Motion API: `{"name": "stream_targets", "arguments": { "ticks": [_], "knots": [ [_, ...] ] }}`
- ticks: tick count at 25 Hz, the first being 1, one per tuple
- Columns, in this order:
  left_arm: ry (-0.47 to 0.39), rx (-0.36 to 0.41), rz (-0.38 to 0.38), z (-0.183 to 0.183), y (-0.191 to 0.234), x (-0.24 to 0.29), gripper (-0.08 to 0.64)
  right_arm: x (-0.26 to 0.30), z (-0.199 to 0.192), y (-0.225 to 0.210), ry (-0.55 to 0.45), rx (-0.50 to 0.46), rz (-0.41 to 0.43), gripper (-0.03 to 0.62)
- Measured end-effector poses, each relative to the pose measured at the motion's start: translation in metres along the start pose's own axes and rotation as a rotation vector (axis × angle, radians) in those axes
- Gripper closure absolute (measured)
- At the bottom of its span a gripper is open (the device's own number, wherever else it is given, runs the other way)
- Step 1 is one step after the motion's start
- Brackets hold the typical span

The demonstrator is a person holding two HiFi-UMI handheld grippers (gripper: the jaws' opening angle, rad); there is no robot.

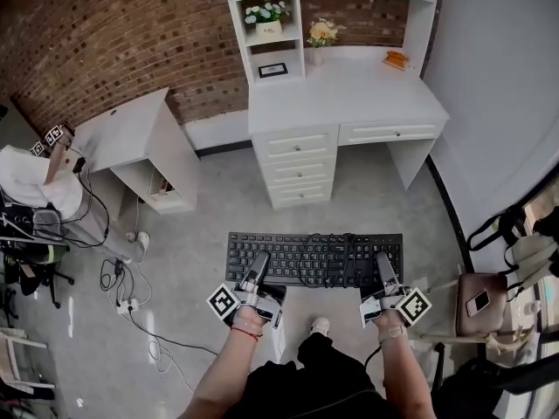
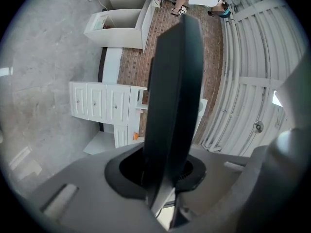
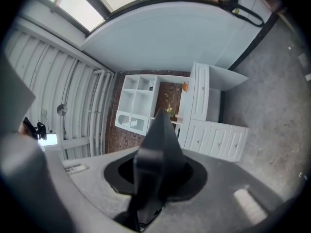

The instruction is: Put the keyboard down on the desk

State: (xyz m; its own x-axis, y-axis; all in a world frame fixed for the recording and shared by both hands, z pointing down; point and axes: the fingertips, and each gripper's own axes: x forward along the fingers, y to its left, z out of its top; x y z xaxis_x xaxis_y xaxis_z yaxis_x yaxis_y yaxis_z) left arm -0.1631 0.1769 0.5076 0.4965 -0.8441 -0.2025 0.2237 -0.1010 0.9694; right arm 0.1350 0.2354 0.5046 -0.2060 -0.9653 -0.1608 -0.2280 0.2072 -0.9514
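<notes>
While left gripper (image 1: 260, 260) and right gripper (image 1: 383, 262) clamp one keyboard (image 1: 301, 250), one desk (image 1: 349, 96) stands beyond.

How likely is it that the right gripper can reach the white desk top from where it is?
Probably not yet. The right gripper is shut on the keyboard, and open floor separates them from the desk. Nothing stands in the way.

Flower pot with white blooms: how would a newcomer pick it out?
Find the white desk against the brick wall, then its hutch's left column of cubbies. The pot stands in the cubby above the black picture frame; its blooms are white, while the neighbouring bunch is yellow-orange.
</notes>
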Motion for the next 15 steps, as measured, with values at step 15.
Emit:
{"name": "stream_targets", "arguments": {
  "ticks": [15],
  "knots": [
    [-0.041, 0.012, -0.008, 0.003, 0.019, 0.081, 0.482, 0.072, 0.055, -0.029, 0.033, 0.018, 0.022, 0.508]
  ]
}}
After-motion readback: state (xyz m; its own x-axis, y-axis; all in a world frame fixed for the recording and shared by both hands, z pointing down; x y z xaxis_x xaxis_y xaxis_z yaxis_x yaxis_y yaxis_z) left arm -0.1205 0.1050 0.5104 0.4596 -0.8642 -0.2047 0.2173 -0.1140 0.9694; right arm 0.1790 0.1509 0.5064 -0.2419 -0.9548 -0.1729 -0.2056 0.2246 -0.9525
